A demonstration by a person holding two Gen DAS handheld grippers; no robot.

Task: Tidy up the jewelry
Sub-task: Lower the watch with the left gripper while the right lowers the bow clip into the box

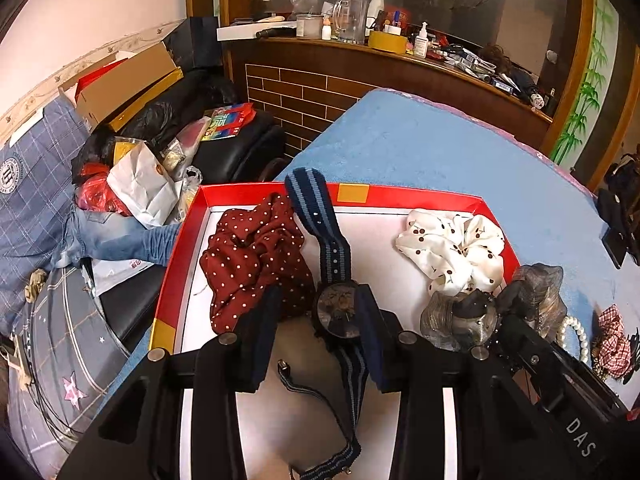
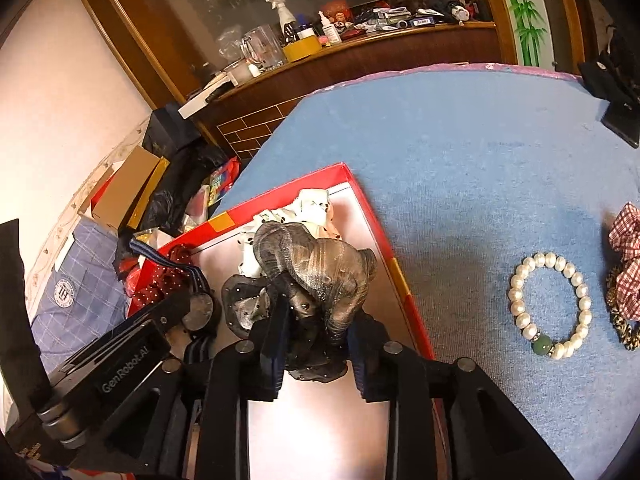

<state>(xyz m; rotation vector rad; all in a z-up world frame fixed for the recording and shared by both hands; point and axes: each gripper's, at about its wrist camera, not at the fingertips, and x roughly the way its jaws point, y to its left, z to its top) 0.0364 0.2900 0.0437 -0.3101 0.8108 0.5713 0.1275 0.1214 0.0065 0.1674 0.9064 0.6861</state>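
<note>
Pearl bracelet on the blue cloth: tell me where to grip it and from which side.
Pinch the pearl bracelet from above, across one strand of beads at its near edge by the green bead. It lies flat as an open ring, clear of the plaid scrunchie.

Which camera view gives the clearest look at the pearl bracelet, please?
The right wrist view: the whole pearl bracelet lies unobstructed on the blue cloth. The left wrist view shows only a few pearls behind the other gripper.

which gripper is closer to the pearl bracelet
Right. The right gripper, over the red box holding the grey scrunchie, sits beside the pearl bracelet; the left gripper is farther, at the watch.
</note>
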